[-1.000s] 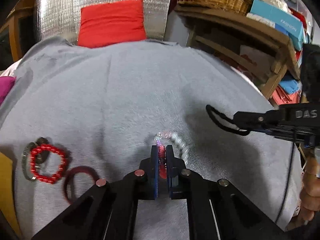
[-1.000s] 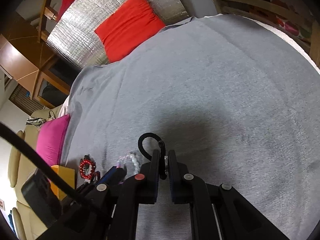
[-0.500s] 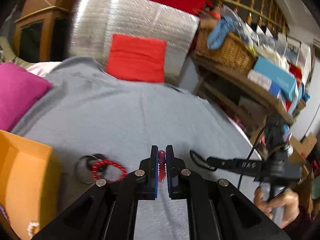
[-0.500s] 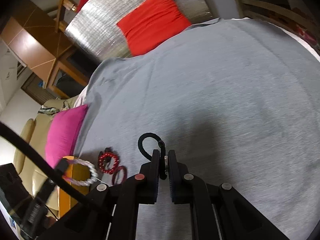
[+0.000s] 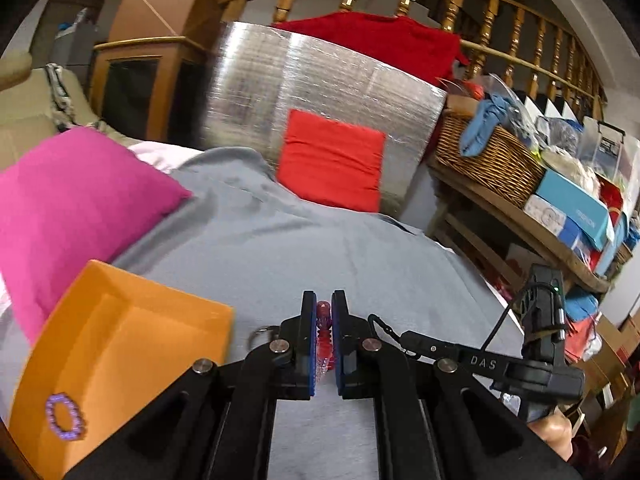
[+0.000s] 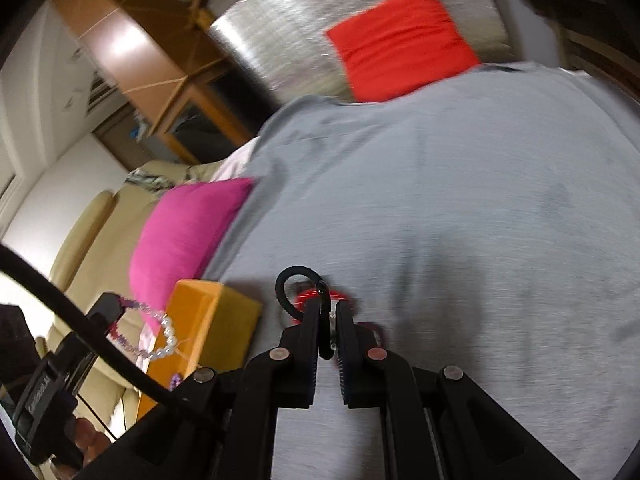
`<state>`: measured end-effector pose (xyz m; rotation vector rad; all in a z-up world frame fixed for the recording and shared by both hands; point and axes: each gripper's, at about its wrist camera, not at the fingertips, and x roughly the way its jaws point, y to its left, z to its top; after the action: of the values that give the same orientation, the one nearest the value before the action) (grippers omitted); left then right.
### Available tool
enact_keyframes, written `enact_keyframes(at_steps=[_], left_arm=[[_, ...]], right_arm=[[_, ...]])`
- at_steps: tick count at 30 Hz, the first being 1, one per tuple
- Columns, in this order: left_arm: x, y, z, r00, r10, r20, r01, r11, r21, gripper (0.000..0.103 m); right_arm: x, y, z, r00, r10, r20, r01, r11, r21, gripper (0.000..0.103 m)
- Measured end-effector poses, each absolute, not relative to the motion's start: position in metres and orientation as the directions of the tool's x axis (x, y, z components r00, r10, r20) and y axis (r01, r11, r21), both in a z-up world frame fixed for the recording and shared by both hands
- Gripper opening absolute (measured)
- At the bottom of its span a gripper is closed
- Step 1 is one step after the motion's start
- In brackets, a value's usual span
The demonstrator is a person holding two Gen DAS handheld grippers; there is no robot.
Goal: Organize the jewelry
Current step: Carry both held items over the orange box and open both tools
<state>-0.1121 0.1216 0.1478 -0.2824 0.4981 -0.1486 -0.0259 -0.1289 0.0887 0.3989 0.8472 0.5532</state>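
Observation:
My left gripper (image 5: 324,308) is shut on a beaded bracelet (image 5: 323,328) with red, clear and pearl beads. In the right wrist view the bracelet (image 6: 160,336) hangs from it above the orange box (image 6: 212,320). The orange box (image 5: 120,344) lies open at the lower left of the left wrist view, with a purple bead bracelet (image 5: 64,416) inside. My right gripper (image 6: 329,308) is shut on a black hair tie (image 6: 296,280), raised over the grey cloth. A red bead bracelet (image 6: 308,300) lies on the cloth behind its fingers. The right gripper also shows in the left wrist view (image 5: 380,326).
A grey cloth (image 6: 460,200) covers the surface. A pink cushion (image 5: 68,200) lies beside the box. A red cushion (image 5: 332,160) leans on a silver foil panel (image 5: 312,80) at the back. A metal ring (image 5: 260,334) lies on the cloth. Cluttered wooden shelves (image 5: 520,200) stand right.
My left gripper has lifted the beaded bracelet off the cloth and moved left toward the orange box. My right gripper, still holding the hair tie, has followed leftward.

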Motion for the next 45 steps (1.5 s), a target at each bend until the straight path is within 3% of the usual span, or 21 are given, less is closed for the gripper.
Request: enact_keyframes(at_steps=[15, 26, 36, 40, 45], left_arm=[[-0.129, 0.210, 0.131, 0.865, -0.024, -0.502, -0.135, 0.951, -0.278, 0.007], [-0.111, 0.253, 0.086, 0.766, 0.033, -0.642, -0.250, 0.936, -0.249, 0.007], [-0.087, 0.265, 0.057, 0.710, 0.062, -0.701, -0.310, 0.922, -0.233, 0.007], [-0.078, 0.262, 0.054, 0.696, 0.120, -0.708, -0.333, 0.927, -0.170, 0.007], [-0.073, 0.268, 0.048, 0.677, 0.114, -0.727, -0.346, 0.921, -0.177, 0.007]], right_arm=[[-0.060, 0.006, 0.114, 0.466, 0.683, -0.563, -0.563, 0.719, 0.407, 0.009], [-0.045, 0.076, 0.087, 0.377, 0.627, -0.682, -0.591, 0.730, 0.344, 0.009], [-0.042, 0.107, 0.075, 0.415, 0.585, -0.696, -0.627, 0.739, 0.247, 0.009], [-0.037, 0.110, 0.072, 0.415, 0.588, -0.694, -0.623, 0.740, 0.255, 0.010], [-0.031, 0.108, 0.068, 0.421, 0.582, -0.695, -0.608, 0.750, 0.260, 0.012]])
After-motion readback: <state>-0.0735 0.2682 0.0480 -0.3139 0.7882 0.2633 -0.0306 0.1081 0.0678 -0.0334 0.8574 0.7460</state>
